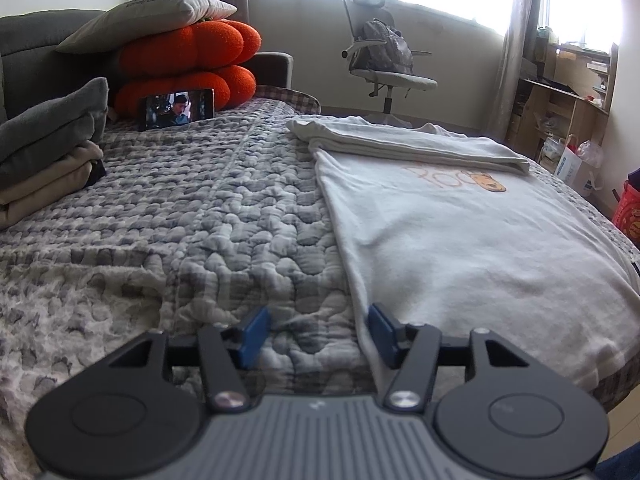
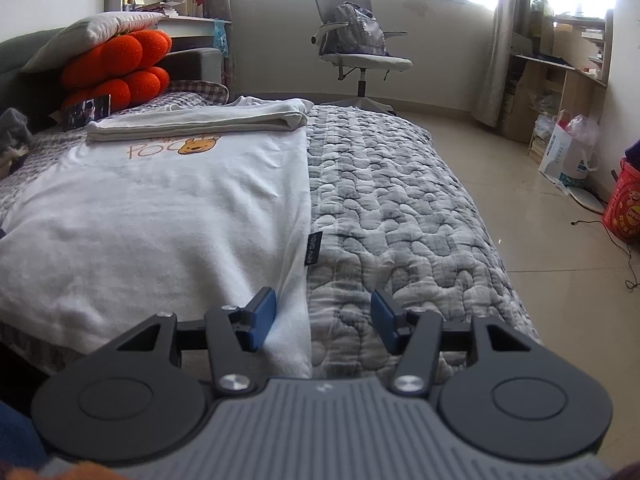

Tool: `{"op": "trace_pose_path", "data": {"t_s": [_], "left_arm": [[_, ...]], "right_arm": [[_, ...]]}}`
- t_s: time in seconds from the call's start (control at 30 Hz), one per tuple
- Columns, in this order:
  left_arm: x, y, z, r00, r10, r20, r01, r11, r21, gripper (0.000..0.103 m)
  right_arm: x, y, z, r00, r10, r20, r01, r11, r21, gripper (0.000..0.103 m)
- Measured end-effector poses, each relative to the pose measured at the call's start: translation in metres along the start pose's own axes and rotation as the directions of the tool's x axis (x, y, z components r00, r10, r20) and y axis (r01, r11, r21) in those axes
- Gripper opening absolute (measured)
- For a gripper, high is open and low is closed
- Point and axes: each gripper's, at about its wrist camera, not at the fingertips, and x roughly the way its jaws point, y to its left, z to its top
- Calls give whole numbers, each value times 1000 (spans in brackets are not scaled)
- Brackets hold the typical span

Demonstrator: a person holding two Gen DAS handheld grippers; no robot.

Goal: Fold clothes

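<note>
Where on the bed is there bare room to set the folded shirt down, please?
Bare quilt lies between the white T-shirt and the folded clothes stack, reaching back to the phone. In the right wrist view, another strip runs between the shirt's edge and the bed's floor side. The head end is crowded with orange cushions.

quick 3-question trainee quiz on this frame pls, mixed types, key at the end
1. True or false: the left gripper is shut on the white T-shirt.
2. The top of the T-shirt is: A) folded over toward the print, B) spread flat, C) hanging off the bed.
3. Fill in: the right gripper straddles the shirt's ___ edge, one fingertip over cloth, the other over the quilt.

Key: 1 false, both grippers are open; 2 A; 3 right.
</note>
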Motion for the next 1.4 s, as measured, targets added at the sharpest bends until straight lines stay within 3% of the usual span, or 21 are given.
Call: {"op": "trace_pose_path", "data": {"t_s": [0.2,0.4,0.73,0.87,1.13,1.4], "left_arm": [[-1,10,7,999,-38,-26,36,998,-53,60],[-10,20,18,997,-75,-34,72,994,-84,50],[4,5,39,996,-84,-13,82,993,-89,50],[10,-11,32,997,-78,-15,78,996,-32,50],[0,3,16,998,-39,-46,37,998,-50,50],[-27,15,5,992,-71,-101,61,993,-97,51]], "right_arm": [[0,-1,4,1000,-2,1,2,1000,21,60],[-9,4,9,997,6,76,-7,1000,12,60],[13,21,34,985,72,156,-76,997,21,60],[22,27,33,984,96,152,-103,994,40,60],[19,18,22,985,140,101,-146,988,52,56],[-6,4,9,982,186,38,-188,980,72,54]]}}
